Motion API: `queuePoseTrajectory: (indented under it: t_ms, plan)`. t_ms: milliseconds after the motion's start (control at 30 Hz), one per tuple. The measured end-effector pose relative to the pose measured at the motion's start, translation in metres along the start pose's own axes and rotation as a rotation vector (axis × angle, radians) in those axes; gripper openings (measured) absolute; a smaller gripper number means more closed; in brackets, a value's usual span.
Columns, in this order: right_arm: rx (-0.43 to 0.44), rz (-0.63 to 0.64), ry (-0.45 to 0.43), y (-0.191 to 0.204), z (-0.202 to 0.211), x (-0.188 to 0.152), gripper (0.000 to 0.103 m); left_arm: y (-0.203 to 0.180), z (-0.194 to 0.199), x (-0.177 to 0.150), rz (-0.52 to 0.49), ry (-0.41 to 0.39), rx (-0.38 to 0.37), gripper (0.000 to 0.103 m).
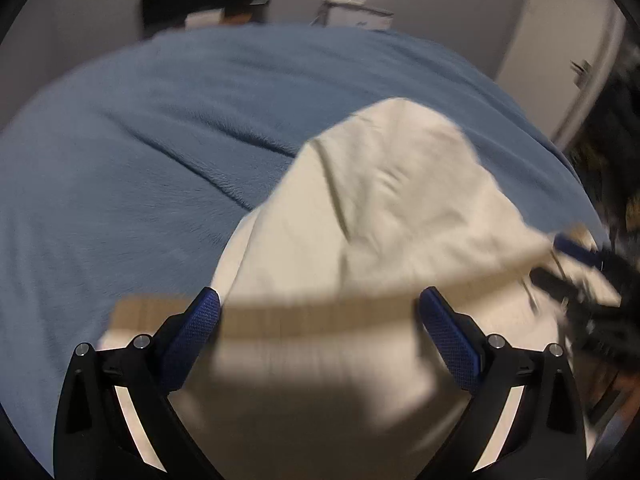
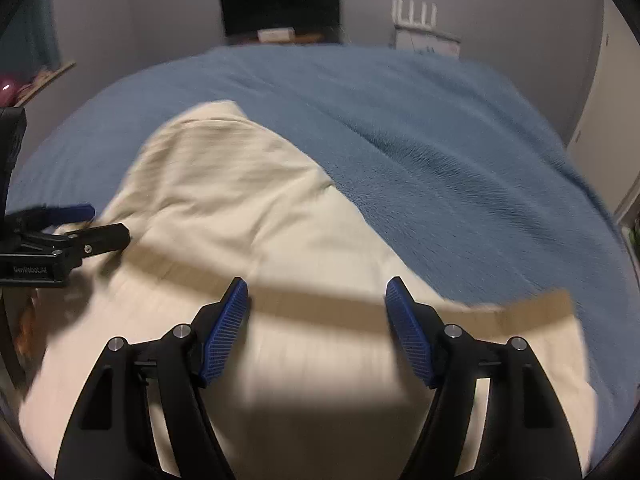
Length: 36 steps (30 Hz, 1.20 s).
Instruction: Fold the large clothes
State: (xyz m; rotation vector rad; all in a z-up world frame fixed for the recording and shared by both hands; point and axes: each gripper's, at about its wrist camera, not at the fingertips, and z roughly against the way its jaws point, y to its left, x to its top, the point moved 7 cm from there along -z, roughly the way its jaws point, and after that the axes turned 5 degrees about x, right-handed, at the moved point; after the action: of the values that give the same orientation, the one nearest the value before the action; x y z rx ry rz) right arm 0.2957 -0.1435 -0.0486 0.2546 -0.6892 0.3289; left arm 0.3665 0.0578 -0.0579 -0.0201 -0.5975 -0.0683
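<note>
Left tongs [image 1: 319,306]: jaws spread wide over the near end of the garment, nothing between the blue pads [image 1: 192,332]; the arms are cut off by the bottom edge of the left wrist view.
Right tongs [image 2: 316,300]: jaws apart and opening, nothing gripped, cloth lying under the gap; in the left wrist view they show only as a smeared dark shape at the right edge.
Cream garment [image 2: 248,216]: lies on the bed just ahead of both tongs, reaching away toward a rounded far end; its near part falls under a dark shadow and runs out of frame, so its full outline cannot be made out.
Tan band [image 1: 304,318]: a ribbed strip crossing the garment at the level of the fingertips, blurred; whether it is a hem or a waistband cannot be told.
Writing: white lettering on the black body of the left tongs, seen at the left edge of the right wrist view, reads roughly "GenRobot.AI".
Blue blanket [image 1: 140,140]: covers the bed all round the garment, with long creases.
Dark screen [image 2: 280,2]: against the far wall, blank.
White rack [image 2: 416,16]: beside the screen, too blurred to identify.
</note>
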Motion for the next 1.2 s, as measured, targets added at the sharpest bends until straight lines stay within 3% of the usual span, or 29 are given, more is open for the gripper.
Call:
queuePoseTrajectory:
  t_ms: [100, 233, 400, 533, 667, 767, 833, 967, 1067, 1200]
  plan:
    - [0.059, 0.039, -0.013, 0.016, 0.037, -0.030, 0.068, -0.010, 0.041, -0.043, -0.064, -0.005, -0.006, 0.096]
    - [0.105, 0.057, 0.032, 0.034, 0.065, -0.079, 0.068, -0.028, 0.072, -0.107, -0.089, 0.072, -0.027, 0.096]
    - [0.088, 0.060, 0.051, 0.030, 0.096, -0.132, 0.068, -0.029, 0.089, -0.170, -0.145, 0.106, 0.014, 0.096]
    - [-0.054, 0.013, 0.026, -0.007, 0.112, -0.159, 0.068, -0.013, 0.087, -0.182, -0.148, 0.102, 0.053, 0.098]
    - [-0.113, -0.108, 0.022, -0.047, 0.118, -0.167, 0.068, 0.002, 0.083, -0.187, -0.115, 0.105, 0.109, 0.097]
    - [-0.161, -0.152, 0.011, -0.049, 0.130, -0.168, 0.068, 0.016, 0.093, -0.187, -0.072, 0.096, 0.141, 0.098]
    - [-0.116, -0.173, -0.034, -0.035, 0.144, -0.163, 0.068, 0.018, 0.106, -0.188, -0.040, 0.078, 0.168, 0.096]
    - [-0.003, -0.093, -0.126, 0.020, 0.169, -0.154, 0.068, -0.003, 0.135, -0.192, -0.002, 0.022, 0.105, 0.096]
    - [0.040, -0.078, -0.111, 0.044, 0.166, -0.158, 0.068, -0.021, 0.142, -0.194, -0.015, 0.001, 0.081, 0.096]
    - [0.042, -0.070, -0.062, 0.052, 0.152, -0.172, 0.068, -0.029, 0.126, -0.207, 0.010, 0.052, 0.054, 0.096]
